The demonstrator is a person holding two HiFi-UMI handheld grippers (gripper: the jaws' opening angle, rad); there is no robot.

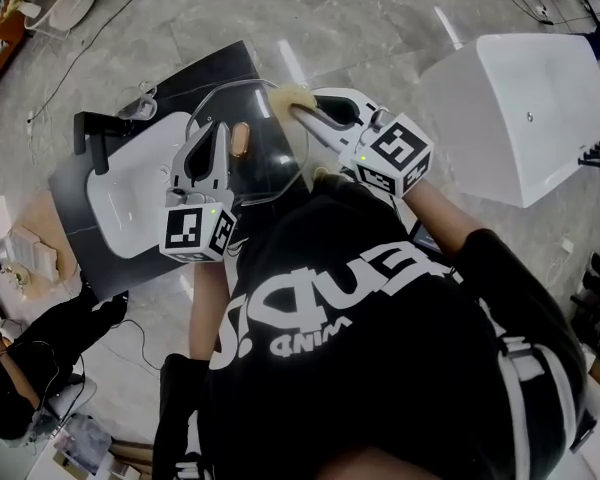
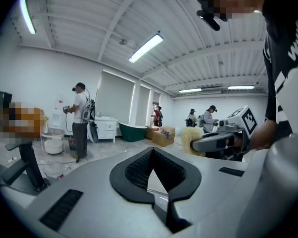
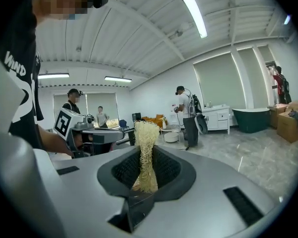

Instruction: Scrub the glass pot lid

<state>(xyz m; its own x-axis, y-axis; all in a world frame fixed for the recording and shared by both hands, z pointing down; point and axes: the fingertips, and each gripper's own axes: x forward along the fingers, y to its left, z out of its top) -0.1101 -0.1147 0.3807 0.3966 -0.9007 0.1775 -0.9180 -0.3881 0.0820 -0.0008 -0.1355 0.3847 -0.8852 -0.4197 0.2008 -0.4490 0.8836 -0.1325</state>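
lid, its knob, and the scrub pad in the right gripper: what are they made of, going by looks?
Glass pot lid: clear and glossy, reads as glass; the surface under it shows straight through.
Knob: tan and matte, possibly wood or bamboo; too small to be sure.
Scrub pad: pale yellow tangle of coarse strands, loofah-like plant fibre or plastic mesh; can't tell which.

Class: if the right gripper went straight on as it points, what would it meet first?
Most likely the glass pot lid, near its far rim: the right gripper, jaws shut on the fibrous scrubber, aims at it while the left gripper holds it up. Depth is unclear; it might clear the rim.
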